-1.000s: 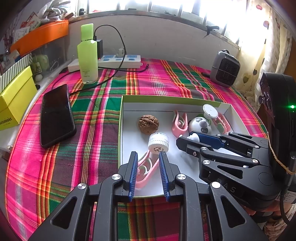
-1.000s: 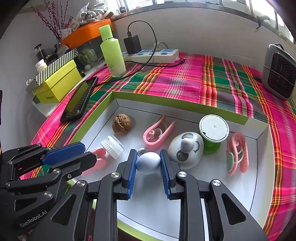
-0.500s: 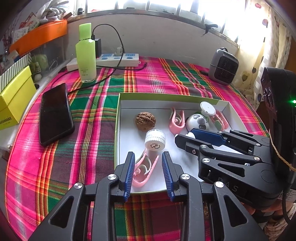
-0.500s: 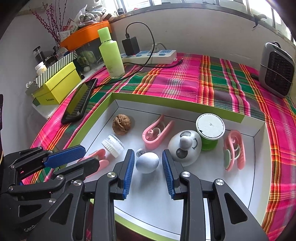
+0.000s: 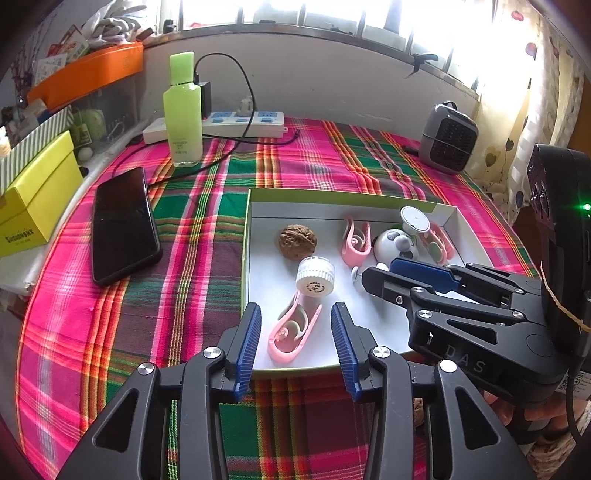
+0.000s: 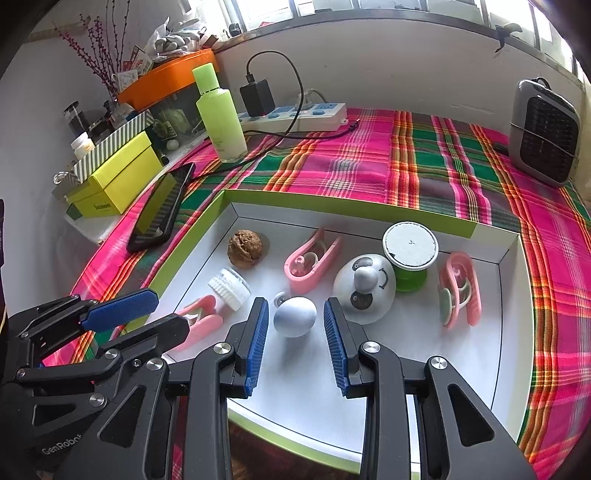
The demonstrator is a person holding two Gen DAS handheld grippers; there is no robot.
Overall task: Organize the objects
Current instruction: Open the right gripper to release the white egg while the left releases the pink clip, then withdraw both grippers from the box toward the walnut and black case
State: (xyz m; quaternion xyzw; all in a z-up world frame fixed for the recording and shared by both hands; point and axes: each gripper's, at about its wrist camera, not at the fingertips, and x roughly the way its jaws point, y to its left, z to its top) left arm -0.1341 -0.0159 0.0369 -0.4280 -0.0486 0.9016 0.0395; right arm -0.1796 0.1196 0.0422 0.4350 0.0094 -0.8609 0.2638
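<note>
Where plaid tablecloth [image 5: 207, 236] spreads, sunlit window [image 5: 332, 14] behind.

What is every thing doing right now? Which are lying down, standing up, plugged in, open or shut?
Left claw: open, its jaws have just been opening, around a pink clip, not touching.
Right claw: open, just opened, grey egg loose between.
Box: open, no lid.
Green spool: standing upright.
Small white jar: lying on its side.
Green bottle: upright, capped.
Phone: screen dark.
Charger: plugged in.

Both claws have just opened, releasing pink clip [image 5: 293, 334] and grey ball [image 6: 294, 316].
</note>
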